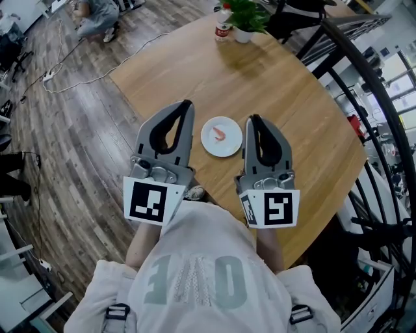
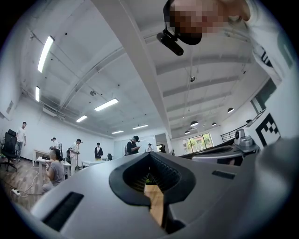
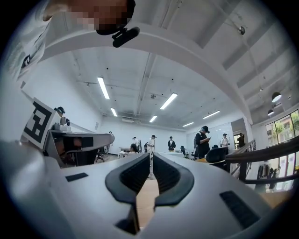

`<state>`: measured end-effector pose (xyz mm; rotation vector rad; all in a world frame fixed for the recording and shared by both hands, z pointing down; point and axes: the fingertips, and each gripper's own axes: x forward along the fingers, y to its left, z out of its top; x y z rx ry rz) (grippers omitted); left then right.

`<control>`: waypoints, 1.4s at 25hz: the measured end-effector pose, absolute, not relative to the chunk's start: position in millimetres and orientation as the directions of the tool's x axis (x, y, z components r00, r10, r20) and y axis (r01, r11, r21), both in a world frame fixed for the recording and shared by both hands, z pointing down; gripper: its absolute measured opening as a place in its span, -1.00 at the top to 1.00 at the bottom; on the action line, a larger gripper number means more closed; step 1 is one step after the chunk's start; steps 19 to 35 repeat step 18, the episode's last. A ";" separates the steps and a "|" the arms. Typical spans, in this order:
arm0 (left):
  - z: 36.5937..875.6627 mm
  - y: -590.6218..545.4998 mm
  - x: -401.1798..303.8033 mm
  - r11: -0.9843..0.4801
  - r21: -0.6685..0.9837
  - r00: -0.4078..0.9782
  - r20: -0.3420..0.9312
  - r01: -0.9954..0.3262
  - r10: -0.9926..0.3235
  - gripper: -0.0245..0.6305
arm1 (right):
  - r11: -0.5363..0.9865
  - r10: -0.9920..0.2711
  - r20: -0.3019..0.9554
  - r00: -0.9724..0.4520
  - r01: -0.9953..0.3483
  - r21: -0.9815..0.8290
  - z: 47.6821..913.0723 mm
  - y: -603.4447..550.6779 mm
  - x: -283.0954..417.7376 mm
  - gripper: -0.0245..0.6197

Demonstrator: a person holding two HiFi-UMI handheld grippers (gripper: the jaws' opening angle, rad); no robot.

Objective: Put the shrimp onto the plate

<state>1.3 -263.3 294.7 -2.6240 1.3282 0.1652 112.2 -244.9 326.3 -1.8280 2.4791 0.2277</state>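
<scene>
My left hand-held gripper (image 1: 186,105) and right hand-held gripper (image 1: 253,120) point forward over the table (image 1: 292,97), each with its jaws pressed together and nothing between them. The shrimp (image 1: 219,134) lies on the white plate (image 1: 231,147), which sits between the two hand-held grippers, near their tips. A potted plant (image 1: 247,16) and a small bottle (image 1: 223,29) stand well ahead of both hand-held grippers.

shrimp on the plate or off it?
On it. Head view shows the shrimp lying on the white plate, on the table between the left gripper and right gripper.
</scene>
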 end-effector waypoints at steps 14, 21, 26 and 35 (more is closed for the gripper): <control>294.9 -260.9 12.7 -0.595 -0.132 0.609 -0.174 -0.793 -0.773 0.90 | 0.272 -0.951 -0.136 -0.279 -0.960 0.069 323.7 -241.3 125.6 0.82; 295.6 -262.1 11.8 -0.592 -0.133 0.606 -0.176 -0.795 -0.776 0.90 | 0.266 -0.953 -0.131 -0.272 -0.962 0.063 325.3 -243.3 126.9 0.82; 295.6 -262.1 11.8 -0.592 -0.133 0.606 -0.176 -0.795 -0.776 0.90 | 0.266 -0.953 -0.131 -0.272 -0.962 0.063 325.3 -243.3 126.9 0.82; 295.6 -262.1 11.8 -0.592 -0.133 0.606 -0.176 -0.795 -0.776 0.90 | 0.266 -0.953 -0.131 -0.272 -0.962 0.063 325.3 -243.3 126.9 0.82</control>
